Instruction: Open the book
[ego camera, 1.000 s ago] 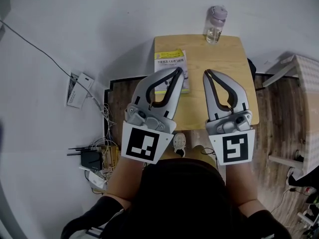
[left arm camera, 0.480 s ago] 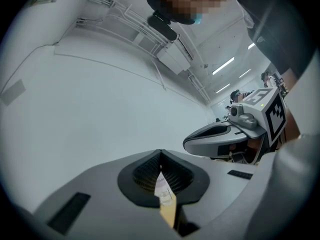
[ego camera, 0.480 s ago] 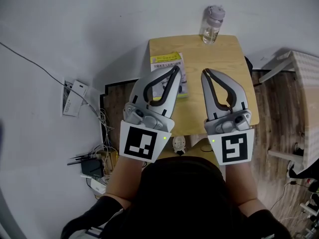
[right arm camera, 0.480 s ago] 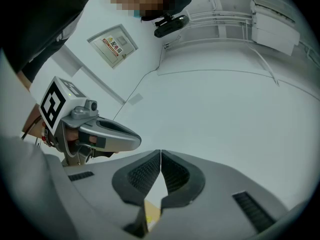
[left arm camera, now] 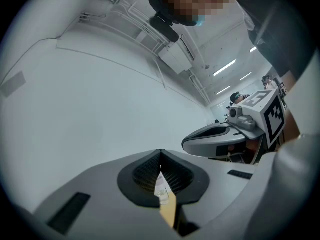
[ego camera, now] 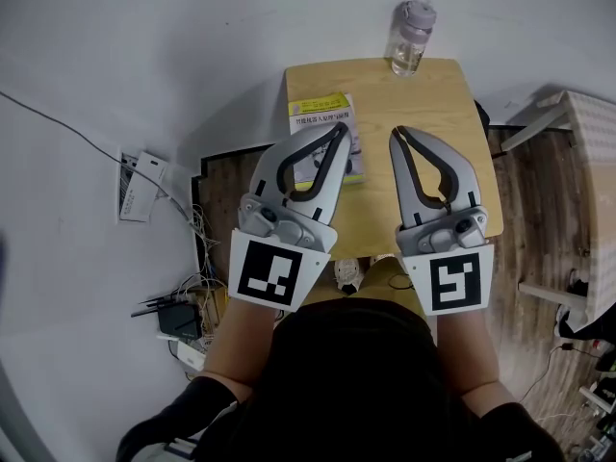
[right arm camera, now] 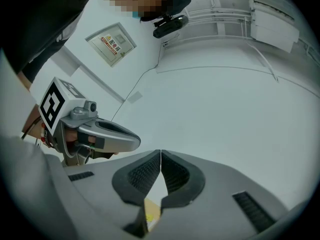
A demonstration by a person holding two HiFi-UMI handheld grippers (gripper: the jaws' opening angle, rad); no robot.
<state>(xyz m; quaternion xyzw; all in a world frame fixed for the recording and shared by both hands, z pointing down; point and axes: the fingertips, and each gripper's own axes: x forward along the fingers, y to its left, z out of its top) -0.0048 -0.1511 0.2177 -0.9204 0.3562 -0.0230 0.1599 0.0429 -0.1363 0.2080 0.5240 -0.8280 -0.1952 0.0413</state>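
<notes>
A closed book (ego camera: pixel 325 123) with a yellow-and-white cover lies on the left part of a small wooden table (ego camera: pixel 423 142). My left gripper (ego camera: pixel 343 133) hangs above the book's right half, tips touching, nothing between them. The right gripper (ego camera: pixel 397 138) hovers over bare tabletop to the book's right, also shut and holding nothing. In the left gripper view the jaws (left arm camera: pixel 160 156) meet at their tips, with a sliver of bottle and table showing below. The right gripper view shows jaws (right arm camera: pixel 160 155) closed tip to tip, a bit of yellow cover beneath.
A clear water bottle (ego camera: pixel 410 38) with a pale lid stands at the table's far edge. A white wall rises behind the table. Cables, a router (ego camera: pixel 176 320) and a power strip (ego camera: pixel 140 186) lie on the floor at left. A white bench (ego camera: pixel 592 162) is at right.
Both grippers have drifted slightly toward me and down; the table and book sit a little higher and further left in the head view. Both pairs of jaws stayed closed.
</notes>
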